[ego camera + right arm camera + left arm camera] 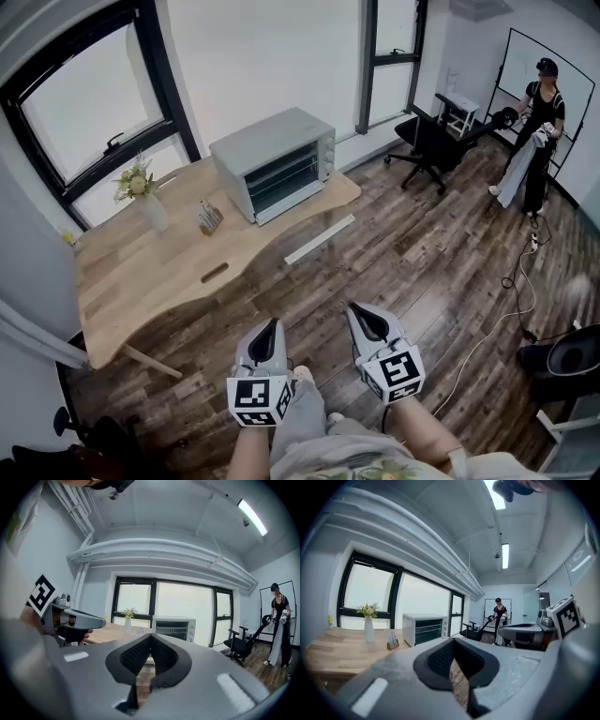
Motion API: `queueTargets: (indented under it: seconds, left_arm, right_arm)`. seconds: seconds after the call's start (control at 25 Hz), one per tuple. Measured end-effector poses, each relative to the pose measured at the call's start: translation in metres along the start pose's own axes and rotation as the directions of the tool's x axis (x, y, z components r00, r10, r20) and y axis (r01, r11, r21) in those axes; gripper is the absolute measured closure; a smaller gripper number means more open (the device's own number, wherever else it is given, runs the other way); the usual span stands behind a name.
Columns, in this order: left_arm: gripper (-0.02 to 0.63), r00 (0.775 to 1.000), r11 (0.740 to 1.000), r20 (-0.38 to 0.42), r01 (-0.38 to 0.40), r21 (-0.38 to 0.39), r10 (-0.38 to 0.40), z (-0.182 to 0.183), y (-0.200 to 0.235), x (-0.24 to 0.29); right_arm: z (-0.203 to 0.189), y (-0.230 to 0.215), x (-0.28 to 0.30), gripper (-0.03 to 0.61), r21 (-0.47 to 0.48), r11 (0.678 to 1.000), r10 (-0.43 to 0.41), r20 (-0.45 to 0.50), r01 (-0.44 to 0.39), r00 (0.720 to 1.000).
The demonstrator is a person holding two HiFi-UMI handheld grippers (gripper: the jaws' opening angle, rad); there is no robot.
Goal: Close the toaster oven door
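Your left gripper (270, 328) and right gripper (364, 314) are both clenched tight with nothing between the pads. They hang side by side close to your body, over bare floor and touching nothing. The toaster oven (277, 161) is well apart from both, straight ahead across the floor. It sits at the right end of the table (150, 272), by the back edge under the window. Its long side runs along that back edge and its front faces you at a slight slant. A pale flap along the lower front suggests the door is dropped open, hinged along the bottom, though at this range I can't be sure. Your left gripper lines up more directly with the oven, so it looks the nearer one. You would have to walk forward before either can reach the door's edge.
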State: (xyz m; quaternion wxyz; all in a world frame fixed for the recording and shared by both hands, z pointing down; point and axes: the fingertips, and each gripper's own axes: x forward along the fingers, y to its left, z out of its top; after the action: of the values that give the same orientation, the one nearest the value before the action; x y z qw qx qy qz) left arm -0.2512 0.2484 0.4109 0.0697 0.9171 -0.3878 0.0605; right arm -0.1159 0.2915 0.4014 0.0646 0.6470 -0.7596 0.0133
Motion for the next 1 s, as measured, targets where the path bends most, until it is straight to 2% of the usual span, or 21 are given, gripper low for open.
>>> queueTargets:
  seconds: [0.44,0.6,0.72,0.88,1.0]
  left_arm:
    - [0.612,0.999,0.999,-0.035,0.03,-0.014,-0.031,-0.001,0.029,0.073]
    - [0.597,0.998,0.998,-0.024,0.05,-0.023,-0.051,0.007,0.044,0.103]
    - [0.545,0.998,0.998,-0.02,0.067,-0.013,-0.067,0.012,0.057,0.122]
    - [0.403,0.994,0.995,-0.05,0.098,-0.005,-0.099,0.008,0.073,0.143]
    - [0.355,0.988,0.991,-0.083,0.131,0.003,-0.13,0.002,0.086,0.158]
  right_arm:
    - [-0.013,-0.036,0.062,0.575,0.027,0.999,-0.02,-0.037,0.021,0.999]
    - [-0.011,-0.051,0.091,0.521,0.022,1.0,-0.014,-0.055,0.015,0.998]
    - [-0.006,-0.062,0.114,0.449,0.009,1.0,-0.022,-0.062,0.023,0.998]
    - [-0.008,-0.071,0.141,0.394,-0.001,0.999,-0.047,-0.089,0.047,0.995]
    - [-0.014,-0.076,0.161,0.361,-0.001,0.998,-0.056,-0.119,0.056,0.991]
